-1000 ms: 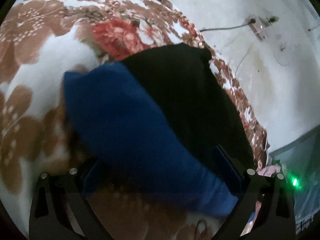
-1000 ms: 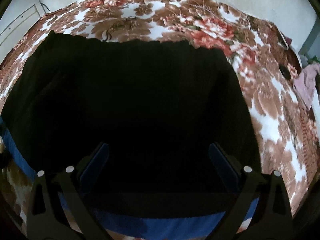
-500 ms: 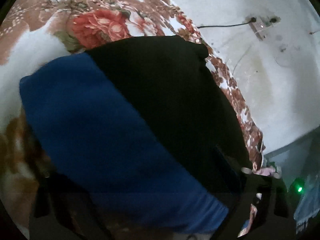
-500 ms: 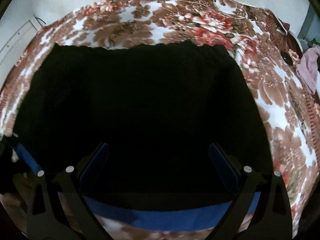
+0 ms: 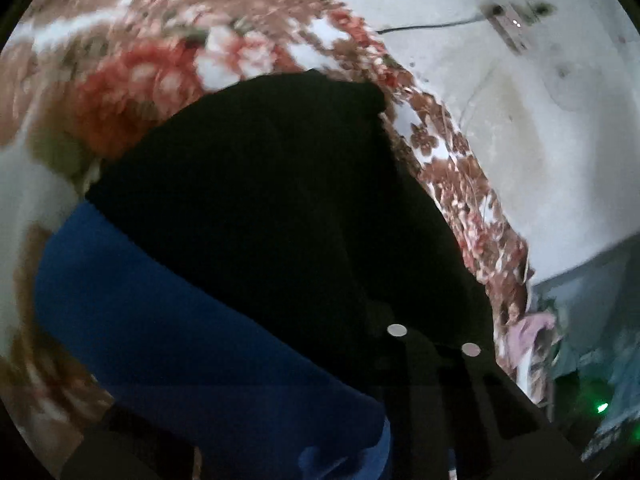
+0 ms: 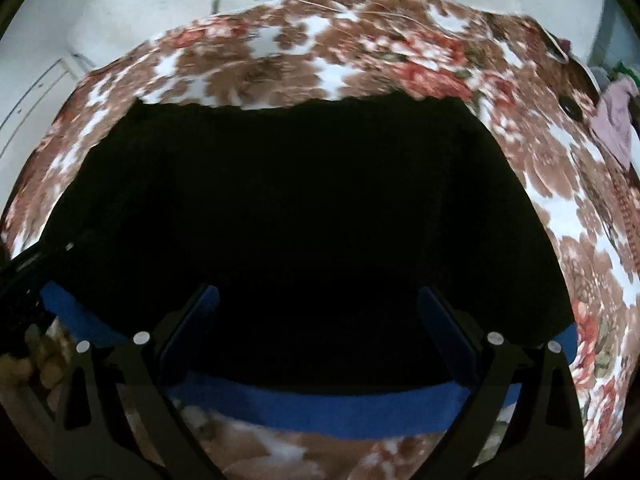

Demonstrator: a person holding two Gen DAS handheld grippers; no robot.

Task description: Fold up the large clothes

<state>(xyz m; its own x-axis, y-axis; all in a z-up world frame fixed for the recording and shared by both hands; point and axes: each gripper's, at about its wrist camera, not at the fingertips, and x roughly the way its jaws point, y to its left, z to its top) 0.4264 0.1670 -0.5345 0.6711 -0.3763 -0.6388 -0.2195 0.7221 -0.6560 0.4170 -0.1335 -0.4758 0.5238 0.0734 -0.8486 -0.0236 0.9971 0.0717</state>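
A large black garment (image 5: 280,200) with a blue hem band (image 5: 180,340) lies spread on a floral bedspread (image 5: 140,80). My left gripper (image 5: 324,312) is at the garment's near corner. Its jaws are closing with the hem cloth between them, and the blue band drapes over and hides its left finger. In the right wrist view the black garment (image 6: 300,200) fills the middle and the blue band (image 6: 340,412) runs along its near edge. My right gripper (image 6: 318,300) hangs open above the cloth beside the band, holding nothing.
The bedspread (image 6: 320,52) reaches a pale wall at the back. A wall socket with a cable (image 5: 508,24) sits up on the right. A pink cloth (image 5: 528,332) (image 6: 616,116) lies past the bed's right end, near a green light (image 5: 600,406).
The left jaws went from wide open to nearly together on the blue hem corner, which now rides up over the left finger. Both views drew back slightly; the right gripper stays open.
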